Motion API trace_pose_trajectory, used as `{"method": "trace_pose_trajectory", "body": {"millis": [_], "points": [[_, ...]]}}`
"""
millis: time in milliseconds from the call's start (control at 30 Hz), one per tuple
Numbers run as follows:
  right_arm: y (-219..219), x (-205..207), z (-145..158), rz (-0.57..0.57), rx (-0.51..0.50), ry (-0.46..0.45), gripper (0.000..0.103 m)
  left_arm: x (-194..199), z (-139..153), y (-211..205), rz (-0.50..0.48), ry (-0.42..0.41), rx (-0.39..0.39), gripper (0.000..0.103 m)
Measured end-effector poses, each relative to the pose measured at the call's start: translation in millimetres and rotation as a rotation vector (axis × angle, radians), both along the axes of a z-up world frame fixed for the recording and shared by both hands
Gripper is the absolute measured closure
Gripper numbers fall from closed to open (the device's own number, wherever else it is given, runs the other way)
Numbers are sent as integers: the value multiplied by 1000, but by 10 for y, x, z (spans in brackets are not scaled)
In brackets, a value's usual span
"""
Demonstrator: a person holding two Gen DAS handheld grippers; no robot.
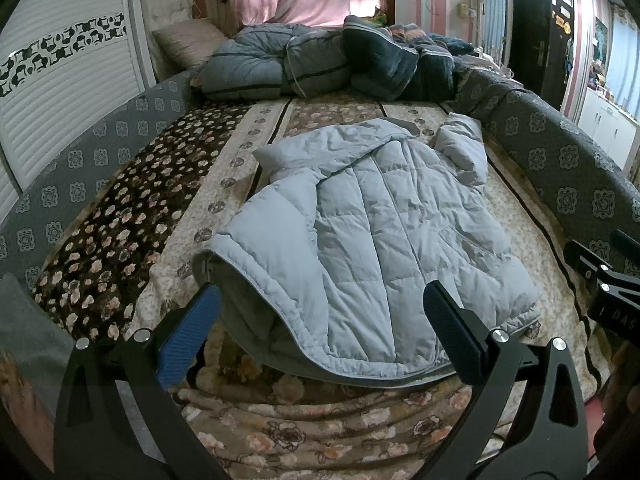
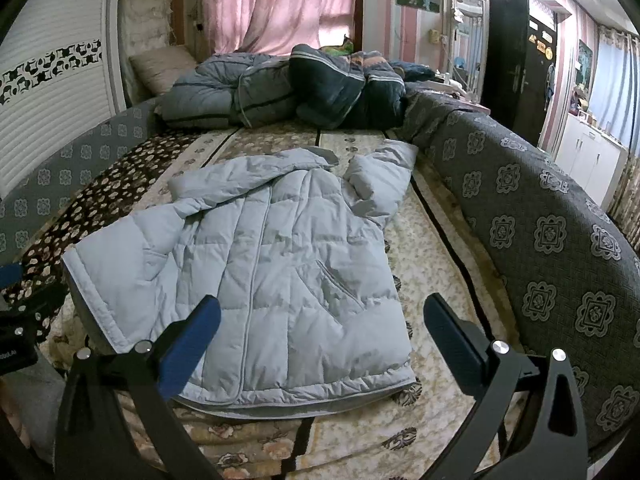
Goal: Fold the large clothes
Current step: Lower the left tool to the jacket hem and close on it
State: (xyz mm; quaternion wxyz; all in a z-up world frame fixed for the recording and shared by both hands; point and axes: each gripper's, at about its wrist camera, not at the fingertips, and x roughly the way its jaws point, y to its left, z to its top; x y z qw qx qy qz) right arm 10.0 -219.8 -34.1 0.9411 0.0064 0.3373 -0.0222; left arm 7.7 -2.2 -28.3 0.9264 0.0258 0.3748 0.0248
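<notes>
A pale blue quilted puffer jacket lies front up on the floral bedspread, hem toward me, collar and hood away. Its sleeves are folded in by the shoulders. In the right wrist view the jacket lies left of centre. My left gripper is open and empty, its fingers spread over the jacket's hem at the near left corner. My right gripper is open and empty, hovering above the jacket's near right hem corner. The right gripper's body shows at the right edge of the left wrist view.
A pile of grey and dark blue quilts and a pillow lie at the far end of the bed. A grey patterned padded side runs along the bed's right. A white slatted wardrobe stands on the left.
</notes>
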Motion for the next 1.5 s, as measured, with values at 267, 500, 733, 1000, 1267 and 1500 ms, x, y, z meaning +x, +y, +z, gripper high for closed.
{"method": "trace_pose_trajectory", "body": {"millis": [267, 500, 733, 1000, 1267, 1500], "points": [[-7, 3, 6, 1, 1, 0, 2, 2, -5, 8, -1, -2, 0, 3], [-15, 18, -16, -13, -19, 4, 2, 26, -62, 20, -2, 12, 7, 3], [-169, 28, -42, 46, -45, -72, 2, 158, -215, 274, 60, 34, 61, 3], [-461, 321, -248, 60, 47, 5, 2, 450, -335, 512, 50, 99, -37, 3], [-563, 605, -314, 47, -40, 39, 2, 845, -152, 410, 16, 47, 46, 3], [-645, 1063, -27, 75, -33, 20, 2, 1381, -68, 111, -39, 97, 43, 16]]}}
